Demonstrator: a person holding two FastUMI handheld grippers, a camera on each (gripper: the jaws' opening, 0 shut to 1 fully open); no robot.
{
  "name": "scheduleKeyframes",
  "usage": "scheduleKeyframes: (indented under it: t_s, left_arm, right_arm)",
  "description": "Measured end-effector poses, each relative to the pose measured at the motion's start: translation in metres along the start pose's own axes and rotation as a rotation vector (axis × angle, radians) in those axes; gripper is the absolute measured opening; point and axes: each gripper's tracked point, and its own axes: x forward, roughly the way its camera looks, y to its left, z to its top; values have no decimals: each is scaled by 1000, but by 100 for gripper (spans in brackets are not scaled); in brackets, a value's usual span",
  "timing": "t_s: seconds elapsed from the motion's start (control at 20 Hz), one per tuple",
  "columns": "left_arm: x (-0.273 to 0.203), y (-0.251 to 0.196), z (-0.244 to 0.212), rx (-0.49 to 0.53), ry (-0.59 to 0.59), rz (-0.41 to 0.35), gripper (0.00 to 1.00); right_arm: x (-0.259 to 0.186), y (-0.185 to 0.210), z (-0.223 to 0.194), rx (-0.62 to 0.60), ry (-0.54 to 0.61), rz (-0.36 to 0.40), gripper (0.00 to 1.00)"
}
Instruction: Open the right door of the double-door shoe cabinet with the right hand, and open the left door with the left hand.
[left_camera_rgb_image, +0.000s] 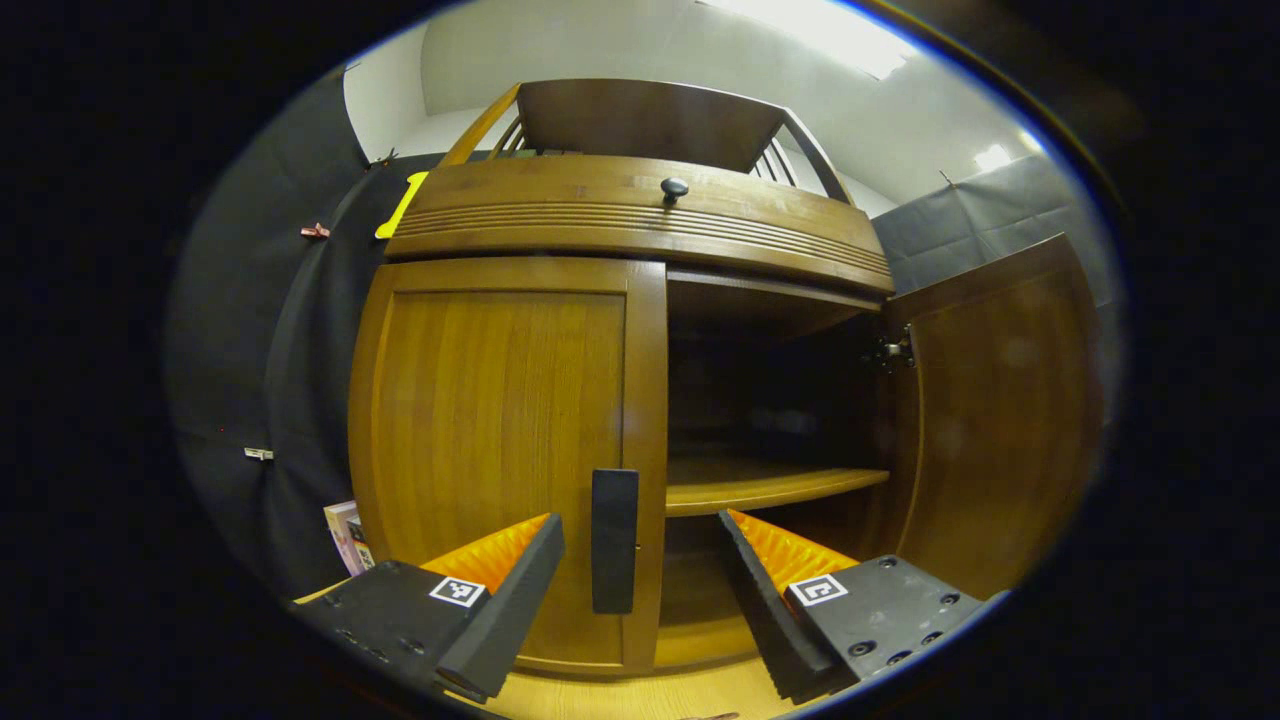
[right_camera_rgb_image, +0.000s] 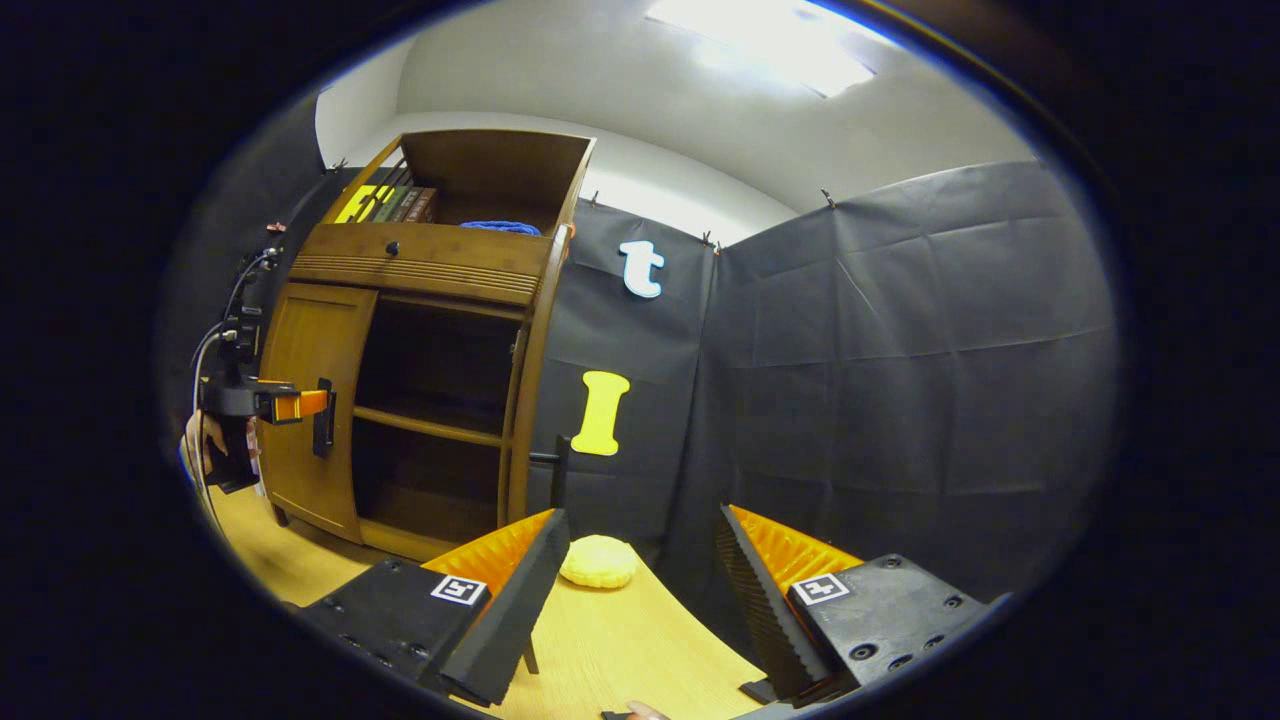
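The wooden shoe cabinet (left_camera_rgb_image: 640, 215) fills the left gripper view. Its left door (left_camera_rgb_image: 500, 420) is closed, and the black vertical handle (left_camera_rgb_image: 614, 540) stands between the tips of my left gripper (left_camera_rgb_image: 640, 525), which is open and not pressing on it. The right door (left_camera_rgb_image: 1000, 420) is swung wide open. In the right gripper view the left gripper (right_camera_rgb_image: 300, 403) sits at the left door's handle (right_camera_rgb_image: 323, 415), held by a hand (right_camera_rgb_image: 200, 440). My right gripper (right_camera_rgb_image: 640, 520) is open and empty, drawn back from the open right door (right_camera_rgb_image: 528, 400), which I see edge-on.
Inside, a shelf (left_camera_rgb_image: 770, 485) crosses the dark compartment. A drawer knob (left_camera_rgb_image: 673, 188) sits above the doors. Books (right_camera_rgb_image: 400, 205) and a blue cloth (right_camera_rgb_image: 500, 227) lie on top. A pale yellow round object (right_camera_rgb_image: 597, 562) rests on the wooden table (right_camera_rgb_image: 620, 650).
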Motion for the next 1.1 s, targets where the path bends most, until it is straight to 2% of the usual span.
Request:
scheduleKeyframes:
  t_s: [0.2, 0.35, 0.6, 0.75, 0.85, 1.1]
  left_arm:
    - [16, 2, -9, 9, -11, 12, 92]
    - [37, 8, -7, 25, -30, 32, 91]
    - [53, 14, -28, 18, 9, 50, 71]
    - [61, 22, -41, 33, 36, 72, 50]
    - [60, 23, -40, 16, 21, 60, 36]
    - [61, 23, -40, 25, 21, 53, 33]
  right_arm:
    - [6, -20, -18, -25, 26, -59, 95]
    - [10, -21, -33, 2, 68, -64, 95]
    - [16, -36, -57, 15, 115, -106, 95]
    - [22, -35, -63, 7, 125, -107, 95]
    - [24, -36, -71, -8, 146, -101, 95]
    - [23, -31, -75, -13, 171, -77, 95]
